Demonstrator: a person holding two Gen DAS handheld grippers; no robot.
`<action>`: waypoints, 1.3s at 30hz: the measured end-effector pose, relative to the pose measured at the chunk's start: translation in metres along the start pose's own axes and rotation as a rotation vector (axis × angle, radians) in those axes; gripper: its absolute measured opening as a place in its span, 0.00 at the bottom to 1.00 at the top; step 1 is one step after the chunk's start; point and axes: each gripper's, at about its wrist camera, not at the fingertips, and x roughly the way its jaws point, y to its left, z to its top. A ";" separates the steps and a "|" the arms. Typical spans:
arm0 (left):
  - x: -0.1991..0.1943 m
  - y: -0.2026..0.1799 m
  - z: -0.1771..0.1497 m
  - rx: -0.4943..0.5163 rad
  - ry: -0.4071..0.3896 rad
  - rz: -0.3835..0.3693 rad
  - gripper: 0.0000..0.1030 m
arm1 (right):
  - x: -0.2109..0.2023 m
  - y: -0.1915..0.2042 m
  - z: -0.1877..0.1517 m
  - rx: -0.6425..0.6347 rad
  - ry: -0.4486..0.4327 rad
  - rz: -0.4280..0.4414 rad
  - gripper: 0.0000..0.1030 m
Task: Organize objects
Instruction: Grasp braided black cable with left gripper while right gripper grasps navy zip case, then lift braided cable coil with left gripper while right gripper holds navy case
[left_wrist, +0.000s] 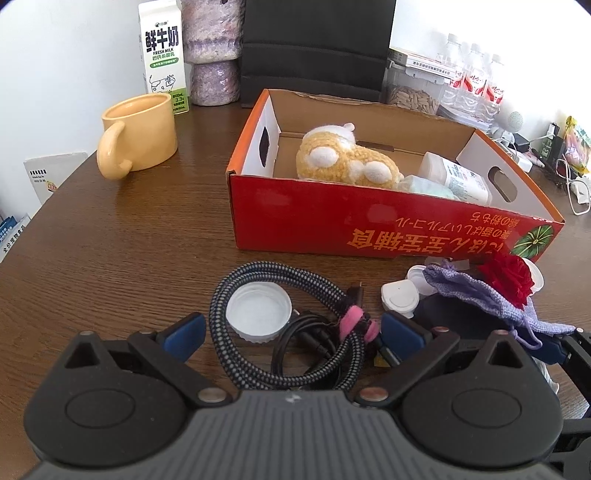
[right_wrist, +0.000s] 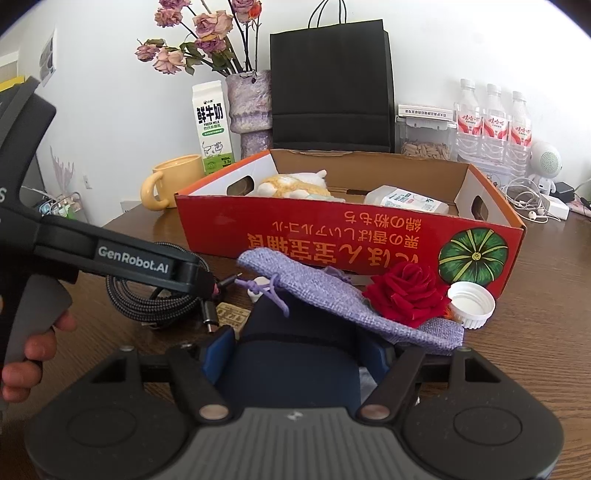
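Find the left gripper spread wide just above the table, its fingers flanking the coiled cable, with a white cap sitting inside the coil, just in front of the red box. Expect the cable to be light, floppy and prone to unspooling; pinch at the pink tie, where the loops bunch, rather than on a single strand. See the right gripper apparently pressed onto a dark case, with a lilac pouch draped over it and a rose on top. Treat the case as soft and light; mind the pouch and rose sliding off.
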 end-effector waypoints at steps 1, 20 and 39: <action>0.001 -0.001 -0.001 -0.002 0.002 -0.004 1.00 | 0.000 0.000 0.000 -0.002 -0.001 -0.002 0.70; -0.032 0.019 -0.027 -0.033 -0.019 -0.028 0.52 | -0.003 0.006 -0.004 -0.025 -0.029 -0.025 0.66; -0.042 0.028 -0.042 -0.040 -0.030 0.062 1.00 | -0.012 0.009 -0.011 -0.019 -0.024 -0.034 0.67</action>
